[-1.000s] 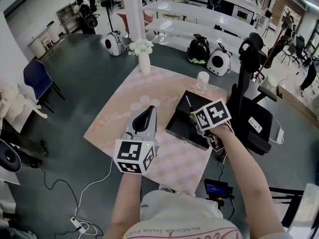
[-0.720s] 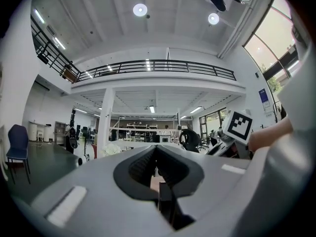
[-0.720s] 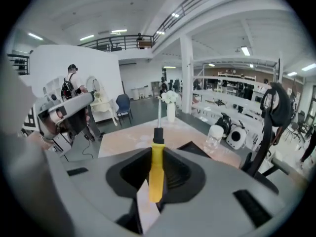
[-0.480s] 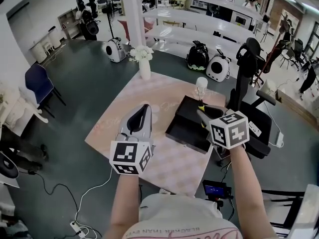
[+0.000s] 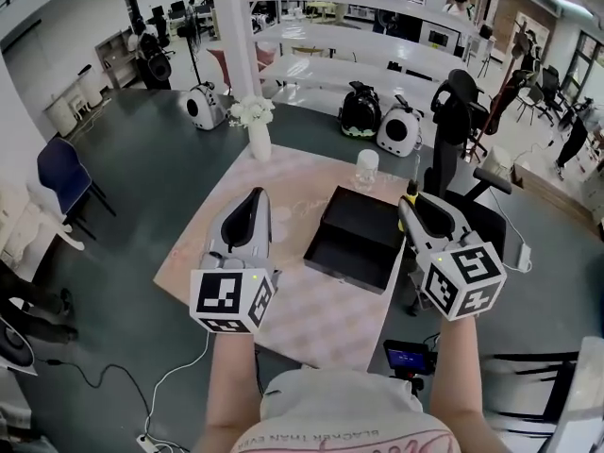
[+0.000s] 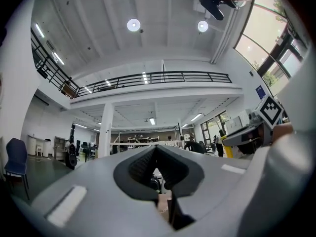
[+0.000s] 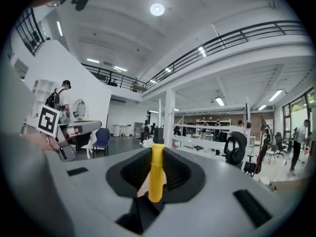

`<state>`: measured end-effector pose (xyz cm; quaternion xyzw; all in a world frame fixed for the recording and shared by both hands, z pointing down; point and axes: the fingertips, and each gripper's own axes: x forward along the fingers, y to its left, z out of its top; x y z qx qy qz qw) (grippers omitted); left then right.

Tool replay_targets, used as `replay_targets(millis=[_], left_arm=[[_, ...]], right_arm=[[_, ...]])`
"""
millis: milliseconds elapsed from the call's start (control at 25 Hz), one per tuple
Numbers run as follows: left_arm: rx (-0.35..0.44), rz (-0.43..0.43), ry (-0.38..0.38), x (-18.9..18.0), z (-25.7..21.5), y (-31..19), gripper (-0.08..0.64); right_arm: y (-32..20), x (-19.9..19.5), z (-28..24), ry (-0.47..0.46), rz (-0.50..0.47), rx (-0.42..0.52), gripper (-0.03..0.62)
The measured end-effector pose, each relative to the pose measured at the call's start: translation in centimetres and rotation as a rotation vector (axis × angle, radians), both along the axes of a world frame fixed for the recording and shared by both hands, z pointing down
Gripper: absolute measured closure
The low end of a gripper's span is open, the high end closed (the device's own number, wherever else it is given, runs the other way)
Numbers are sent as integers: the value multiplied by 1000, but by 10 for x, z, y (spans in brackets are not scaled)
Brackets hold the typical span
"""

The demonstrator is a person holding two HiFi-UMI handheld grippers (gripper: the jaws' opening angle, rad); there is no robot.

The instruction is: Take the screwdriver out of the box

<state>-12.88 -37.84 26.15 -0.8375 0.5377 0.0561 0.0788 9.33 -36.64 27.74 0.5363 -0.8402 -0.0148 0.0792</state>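
Plainly, the screwdriver [image 7: 156, 171] is out of the box [image 5: 354, 239] and clamped by its yellow handle between the jaws of the right gripper [image 5: 412, 206]. Its long axis runs along the jaws, and the thin metal shaft juts past their tips, pointing away from the person toward the table's far edge. In the head view it hangs in the air beside the box's far right corner, over the right edge of the pink cloth [image 5: 311, 314]. The left gripper [image 5: 253, 198] hovers over the cloth to the left of the box, its jaws closed together with nothing between them. The black box sits open near the cloth's right edge. A white vase [image 5: 257, 142] of flowers stands at the cloth's far left corner and a glass jar [image 5: 366, 170] just beyond the box. The cloth covers part of a dark grey table [image 5: 170, 168], in a large open hall with a white pillar [image 5: 232, 26] and a railed balcony [image 6: 153, 78].
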Motion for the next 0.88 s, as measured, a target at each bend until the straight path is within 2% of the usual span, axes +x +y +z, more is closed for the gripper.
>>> replay_targets(millis=[200, 440, 600, 880], left_arm=[[32, 19, 13, 7, -10, 3, 549], [75, 25, 14, 16, -25, 8, 549], [102, 36, -6, 22, -32, 10, 549], [112, 47, -27, 29, -32, 12, 549]], right_arm=[[22, 11, -20, -5, 45, 116, 511], [44, 18, -54, 87, 113, 293, 511], [50, 21, -59, 99, 131, 323, 511], [53, 37, -57, 34, 161, 321, 511]])
